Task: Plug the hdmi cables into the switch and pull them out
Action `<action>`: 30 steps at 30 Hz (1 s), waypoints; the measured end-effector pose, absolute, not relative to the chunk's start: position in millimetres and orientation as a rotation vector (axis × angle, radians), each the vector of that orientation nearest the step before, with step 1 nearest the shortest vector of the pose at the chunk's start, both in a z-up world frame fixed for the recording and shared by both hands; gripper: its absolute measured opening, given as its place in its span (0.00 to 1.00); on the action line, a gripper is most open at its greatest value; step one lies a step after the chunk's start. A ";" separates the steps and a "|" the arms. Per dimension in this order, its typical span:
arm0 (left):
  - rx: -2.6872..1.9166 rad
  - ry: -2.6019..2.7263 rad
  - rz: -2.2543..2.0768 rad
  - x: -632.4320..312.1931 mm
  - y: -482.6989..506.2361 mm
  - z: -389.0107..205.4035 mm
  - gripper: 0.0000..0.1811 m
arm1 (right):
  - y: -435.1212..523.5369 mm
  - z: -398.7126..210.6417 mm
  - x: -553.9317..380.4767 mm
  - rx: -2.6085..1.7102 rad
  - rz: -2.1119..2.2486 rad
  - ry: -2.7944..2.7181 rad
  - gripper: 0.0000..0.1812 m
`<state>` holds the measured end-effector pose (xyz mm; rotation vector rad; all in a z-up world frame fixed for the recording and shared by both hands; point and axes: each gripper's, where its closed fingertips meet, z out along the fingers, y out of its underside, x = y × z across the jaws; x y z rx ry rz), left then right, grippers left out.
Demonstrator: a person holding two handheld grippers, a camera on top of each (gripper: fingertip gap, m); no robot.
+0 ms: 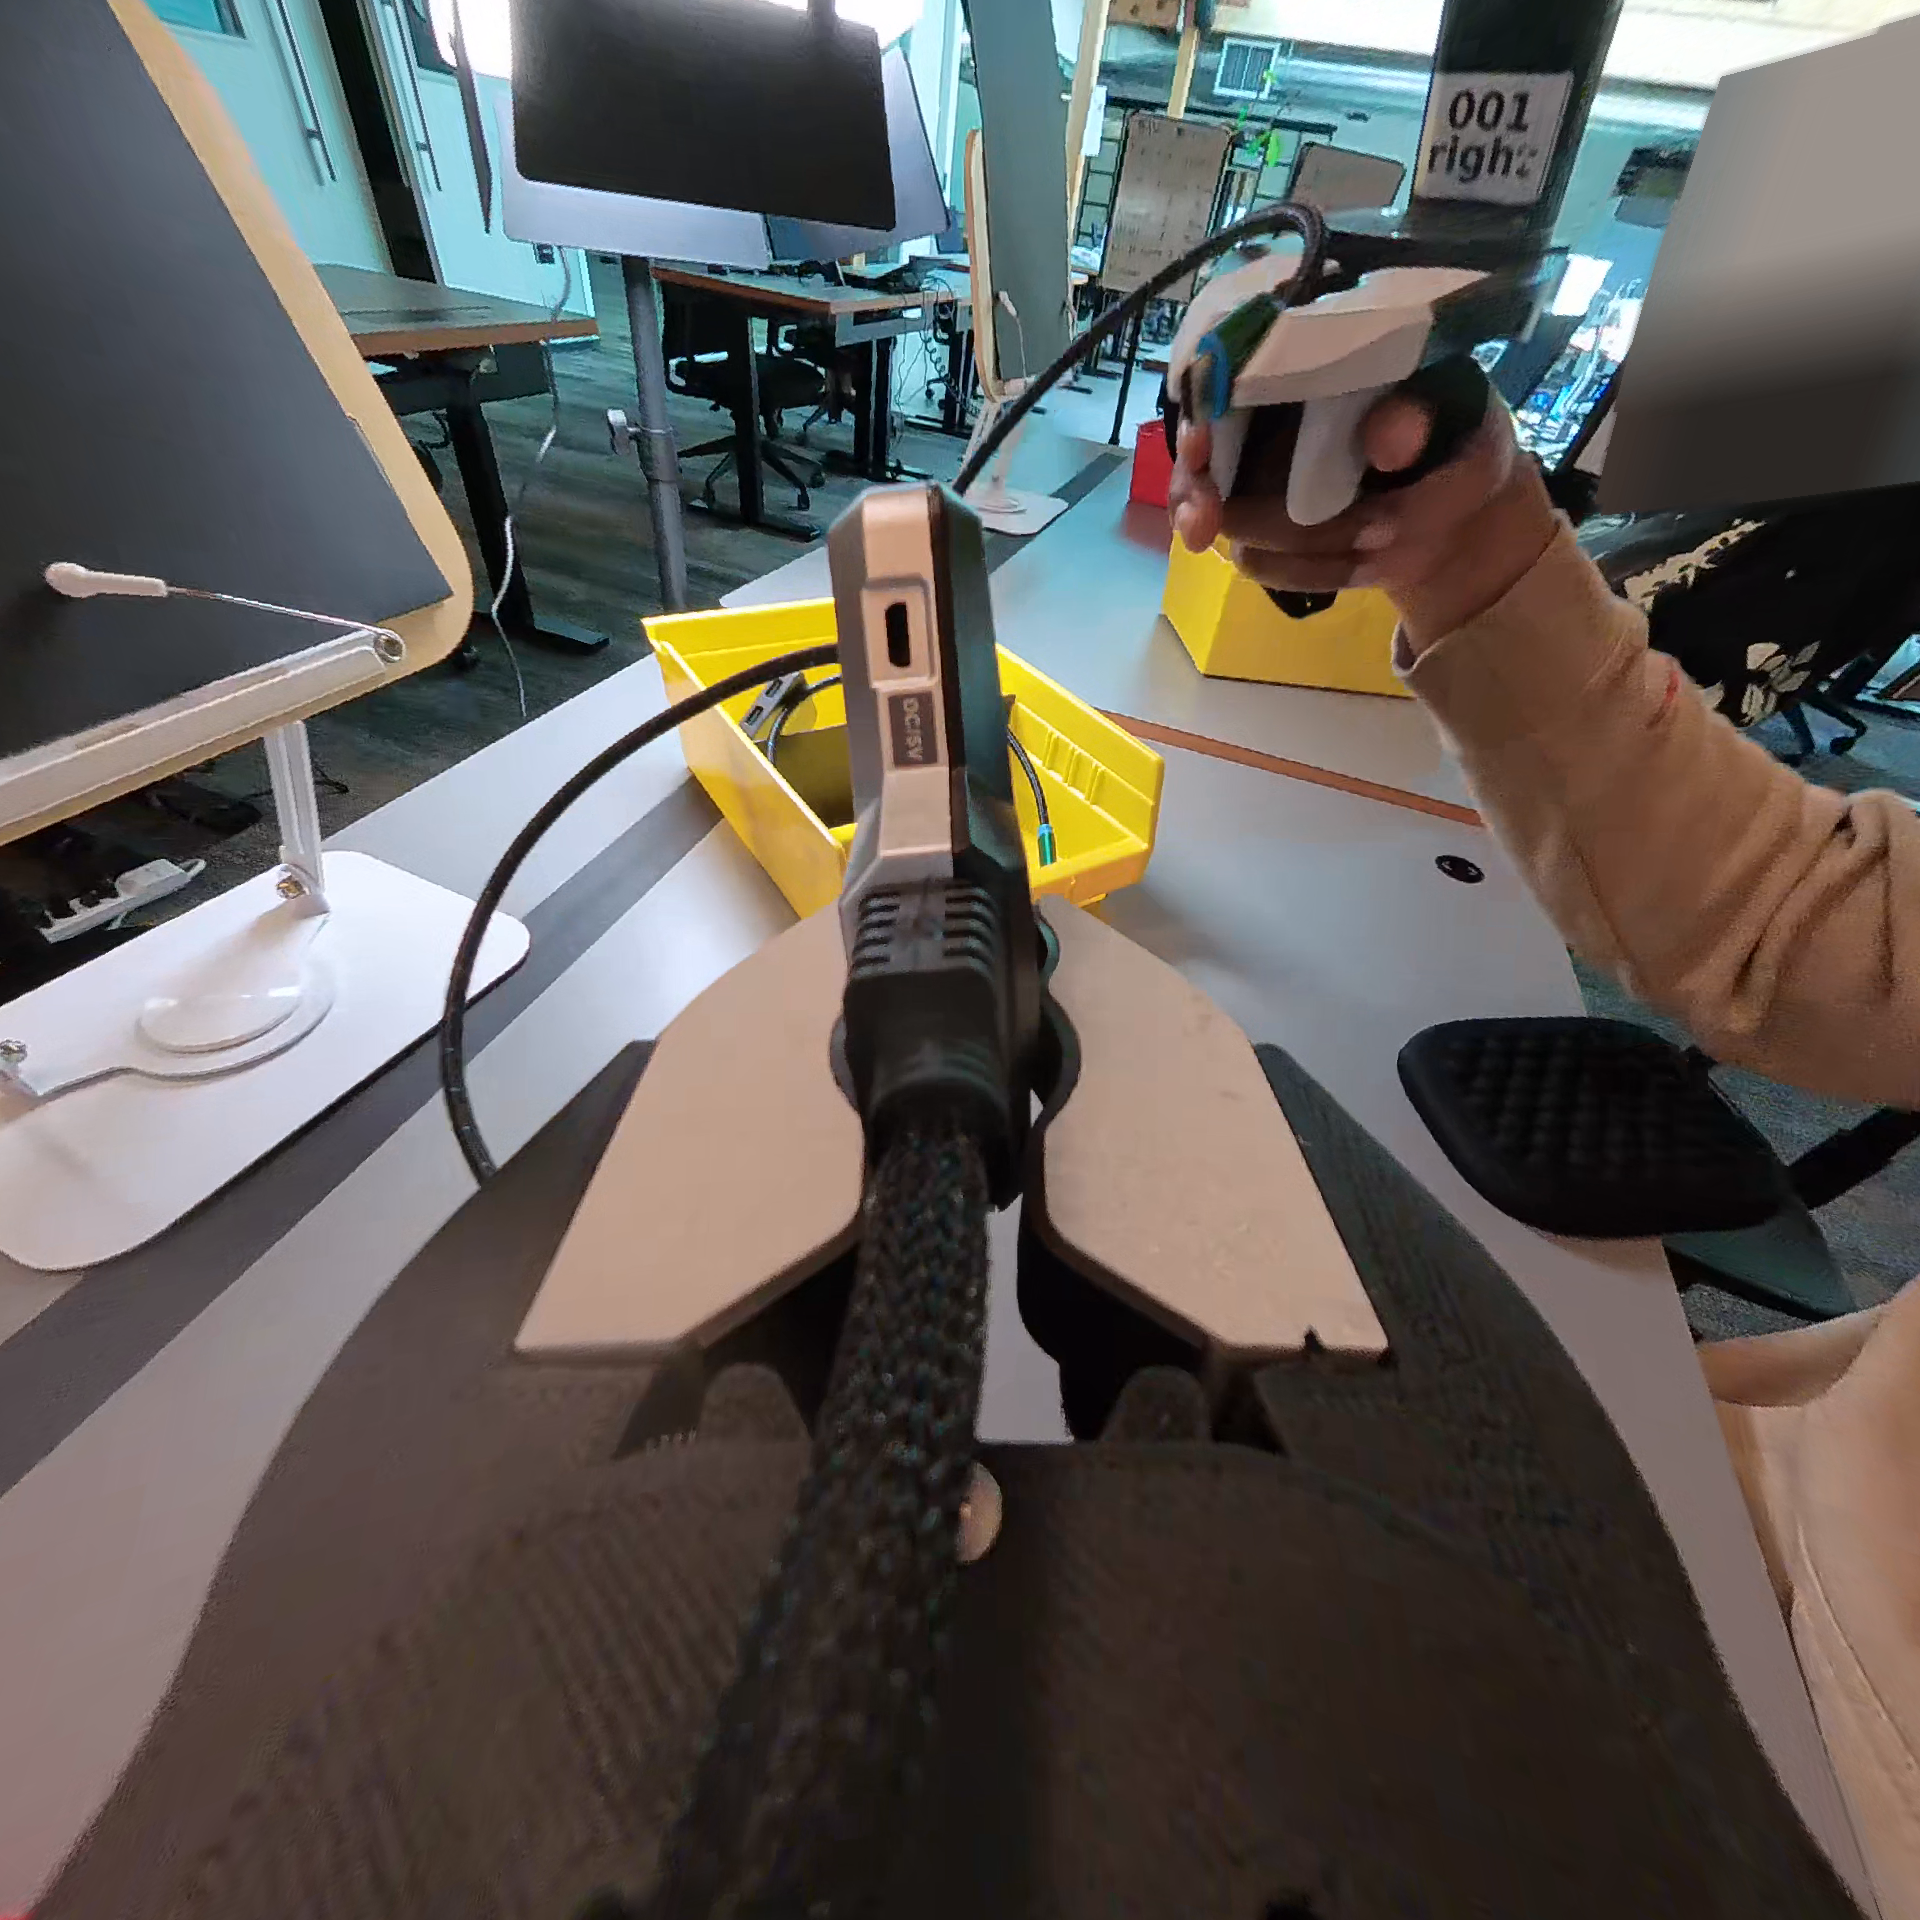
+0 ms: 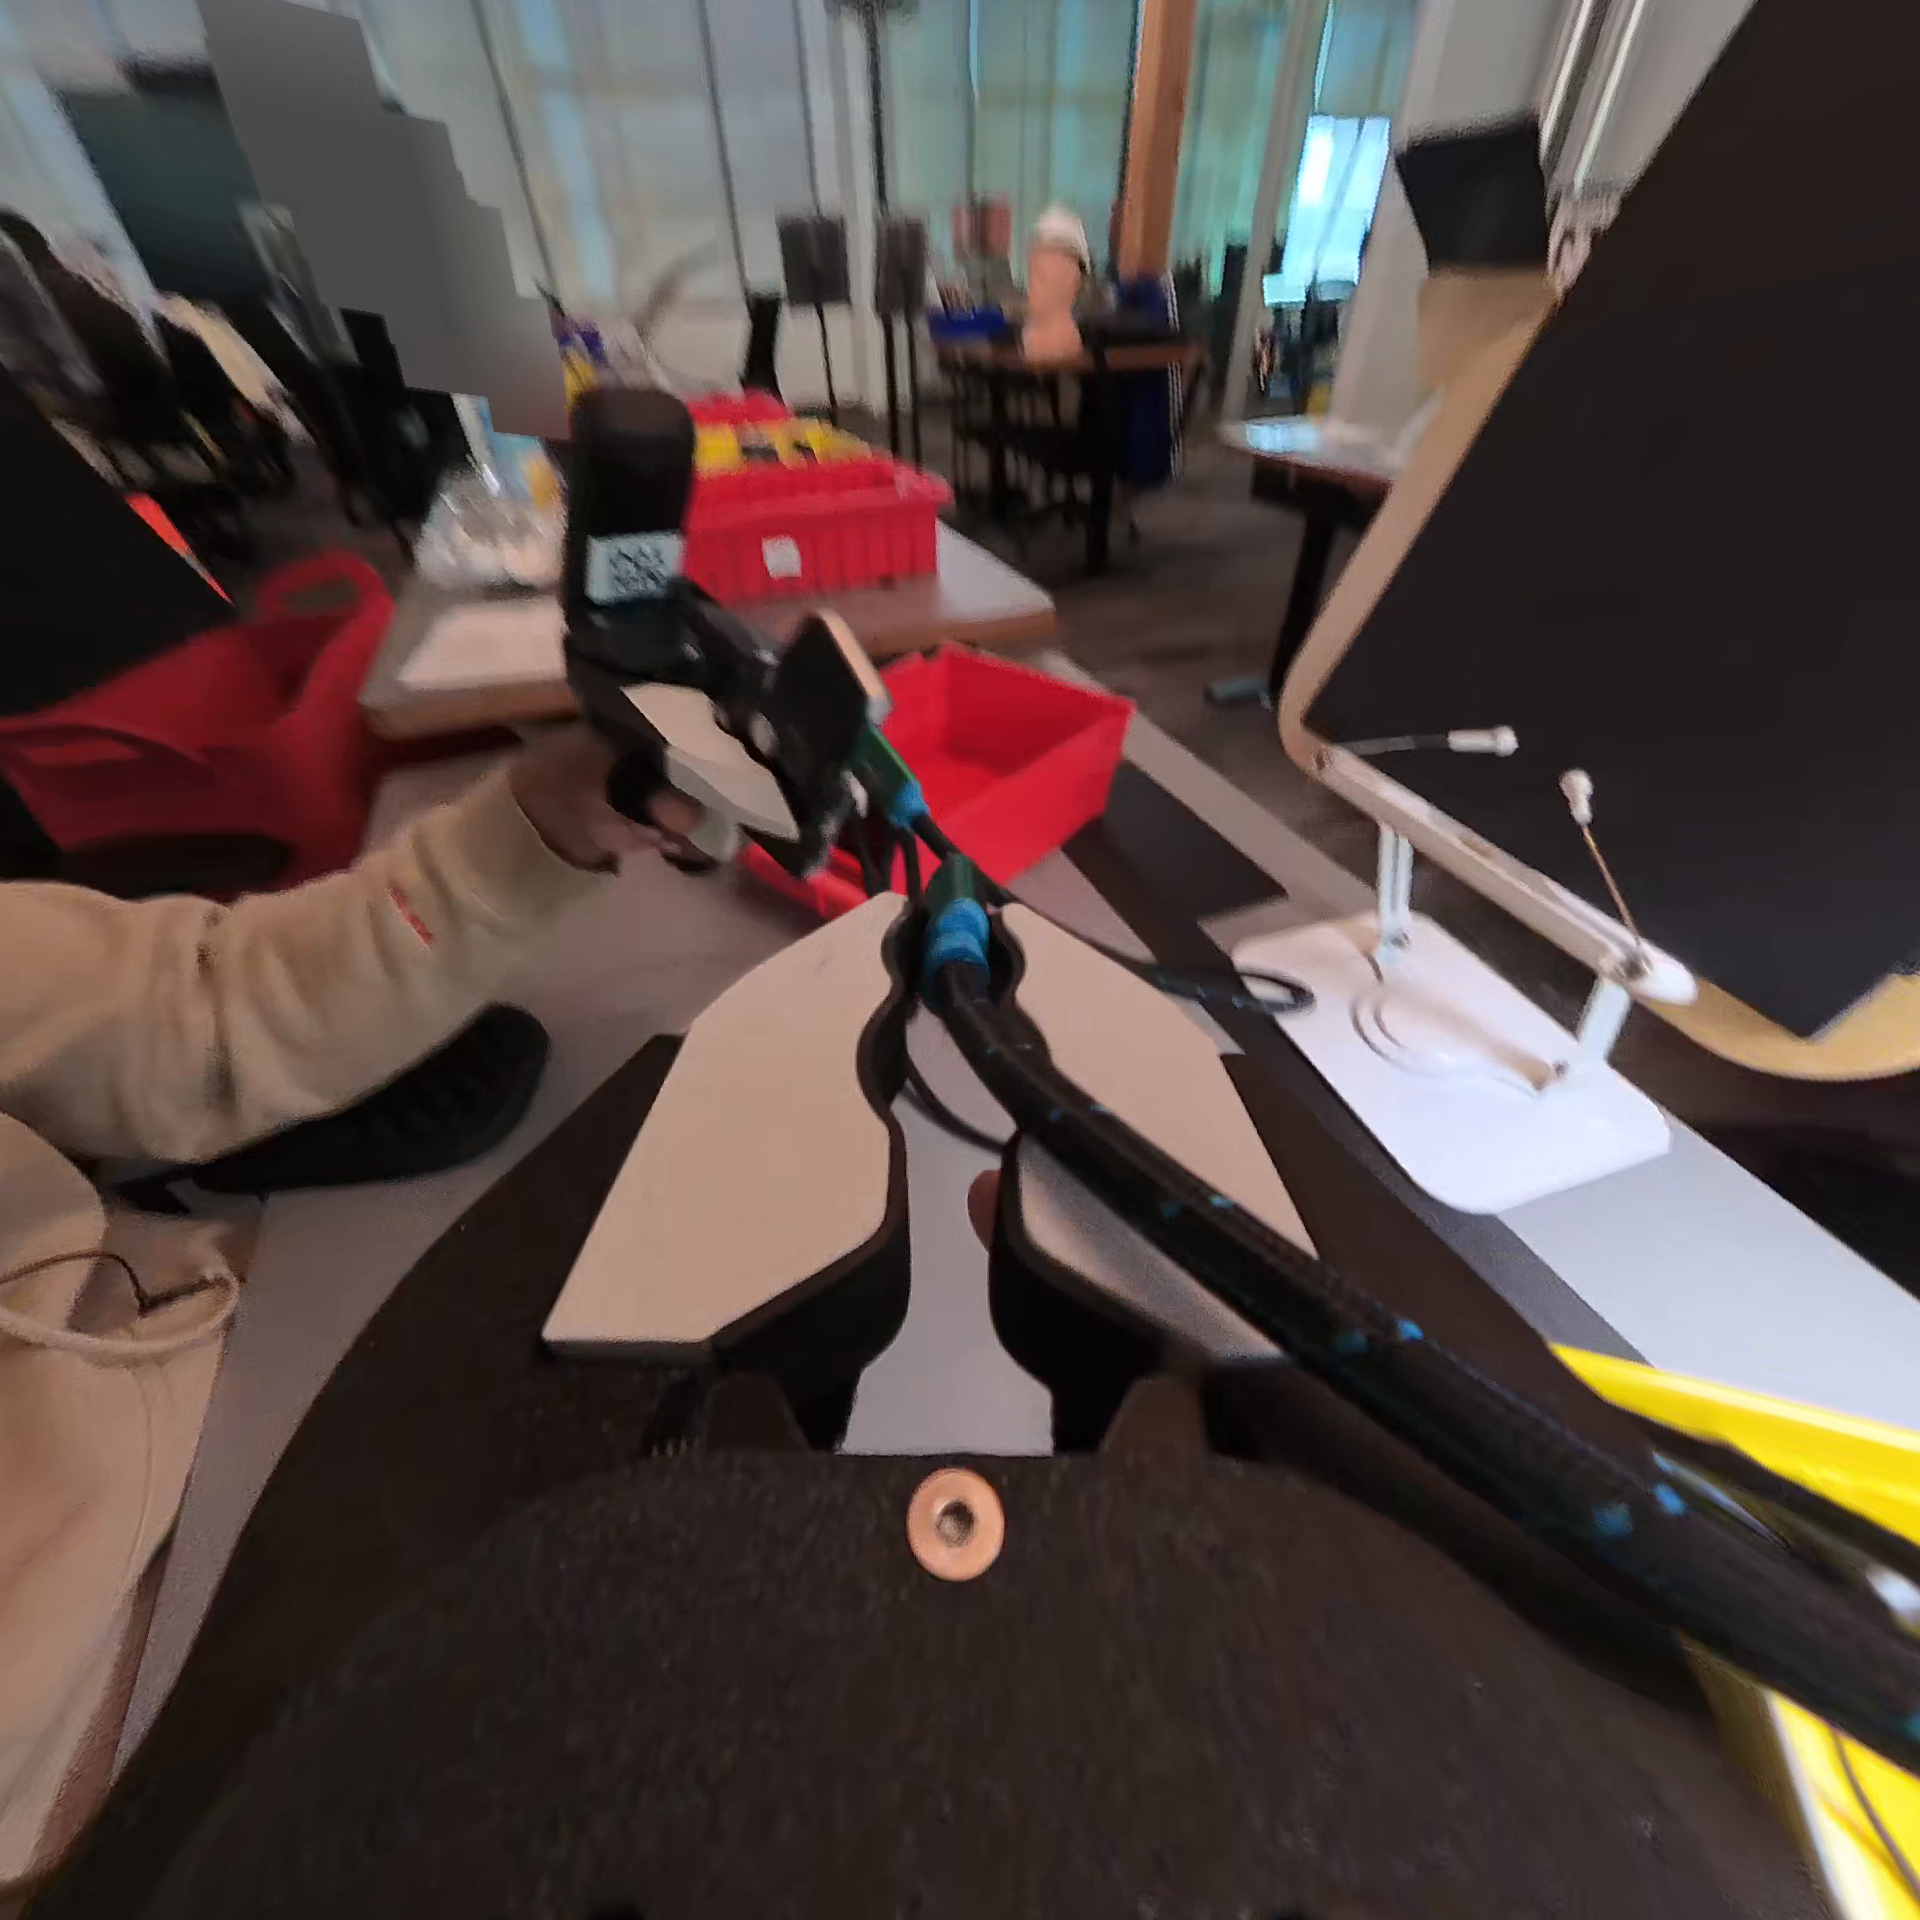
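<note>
left gripper [image 1: 940, 1049] clamped on black plug/switch [image 1: 914, 686], held upright above desk [image 1: 1299, 935] | right gripper [image 2: 951, 971] pinching green-blue HDMI plug [image 2: 948, 914], aimed at switch, apart | free port faces up-left

Yellow bin [image 1: 1091, 774] on grey table [image 1: 1299, 935]; white stand base [image 1: 260, 1039] beside; red bin [image 2: 997, 743] behind

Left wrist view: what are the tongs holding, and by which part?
The left tongs grip the black plug of a braided cable, seated in the switch, which sticks up beyond the fingertips.
</note>
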<state>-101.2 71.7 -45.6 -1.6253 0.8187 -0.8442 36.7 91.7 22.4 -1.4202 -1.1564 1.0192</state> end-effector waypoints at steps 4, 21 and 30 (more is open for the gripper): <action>-1.610 0.779 -0.837 -110.2 73.6 -39.3 0.13 | 129.9 -1.8 47.9 -1.728 0.755 -1.271 0.06; -1.533 0.712 -0.866 -130.0 67.0 -16.5 0.14 | 195.0 -228.8 101.7 -2.540 -0.036 -1.558 0.08; -1.540 0.714 -0.895 -127.7 70.1 -21.0 0.14 | 156.4 -157.3 35.9 -2.118 0.504 -1.374 0.16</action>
